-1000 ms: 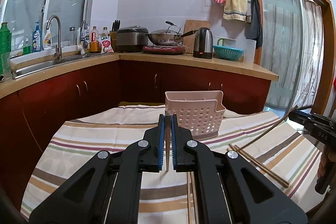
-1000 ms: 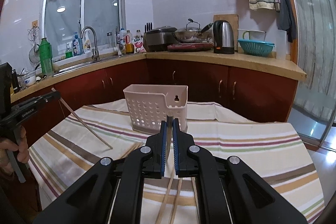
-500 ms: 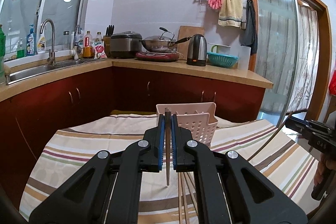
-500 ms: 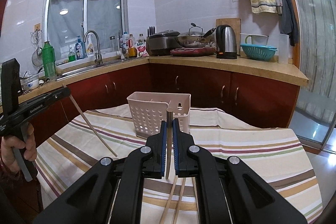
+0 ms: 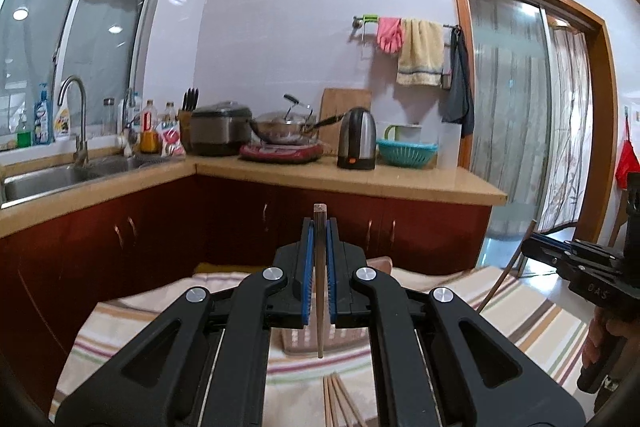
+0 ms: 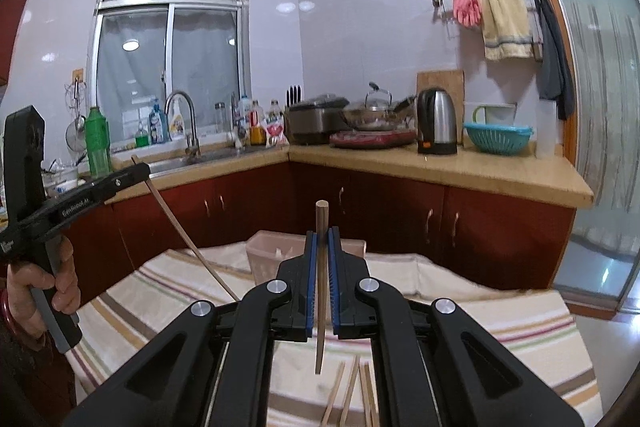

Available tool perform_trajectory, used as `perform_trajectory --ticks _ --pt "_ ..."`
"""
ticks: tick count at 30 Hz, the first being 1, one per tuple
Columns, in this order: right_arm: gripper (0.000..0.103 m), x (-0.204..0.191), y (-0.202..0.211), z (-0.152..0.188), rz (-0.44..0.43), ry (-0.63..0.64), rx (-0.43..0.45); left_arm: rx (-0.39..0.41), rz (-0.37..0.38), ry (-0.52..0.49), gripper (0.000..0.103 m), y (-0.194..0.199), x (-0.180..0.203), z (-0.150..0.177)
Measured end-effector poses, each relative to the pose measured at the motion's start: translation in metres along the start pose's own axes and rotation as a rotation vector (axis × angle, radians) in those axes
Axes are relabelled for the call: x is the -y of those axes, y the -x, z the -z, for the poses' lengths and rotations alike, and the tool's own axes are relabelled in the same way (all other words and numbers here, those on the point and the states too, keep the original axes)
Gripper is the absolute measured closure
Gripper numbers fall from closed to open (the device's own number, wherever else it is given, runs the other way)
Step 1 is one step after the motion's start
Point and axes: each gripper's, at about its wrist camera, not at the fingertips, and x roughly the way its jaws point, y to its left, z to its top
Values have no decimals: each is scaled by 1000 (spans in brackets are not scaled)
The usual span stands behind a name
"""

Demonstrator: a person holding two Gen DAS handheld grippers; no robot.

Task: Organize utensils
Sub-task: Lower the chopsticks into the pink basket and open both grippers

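My left gripper is shut on a wooden chopstick that hangs upright, its tip above the striped tablecloth. My right gripper is shut on another wooden chopstick, also upright and lifted. The pink perforated utensil basket stands on the table beyond both grippers, mostly hidden behind the fingers; in the left wrist view only its lower part shows. Several loose chopsticks lie on the cloth below the grippers; they also show in the left wrist view.
The left gripper shows from the side in the right wrist view, the right gripper in the left wrist view. A dark red cabinet with a counter runs behind the table, with sink, kettle and cookware.
Both grippers have risen and tilted upward, lifting their chopsticks off the cloth. The basket has dropped lower in both views and is now largely hidden behind the fingers.
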Motion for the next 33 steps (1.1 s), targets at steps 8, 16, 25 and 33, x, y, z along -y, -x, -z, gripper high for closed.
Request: perform_trajectory --ticks 8,16,25,33 --pt "97 9 -29 -50 -7 14 103 71 -9 -5 97 -30 -3 -38" --pt "97 17 -84 -78 -7 15 143 98 -25 -11 97 -73 -9 -59" --pt "97 23 -137 -51 -8 -7 69 -15 -28 15 97 -123 -23 -21" --pt "97 31 -163 -11 8 -45 -43 -129 -11 28 97 -146 -27 21"
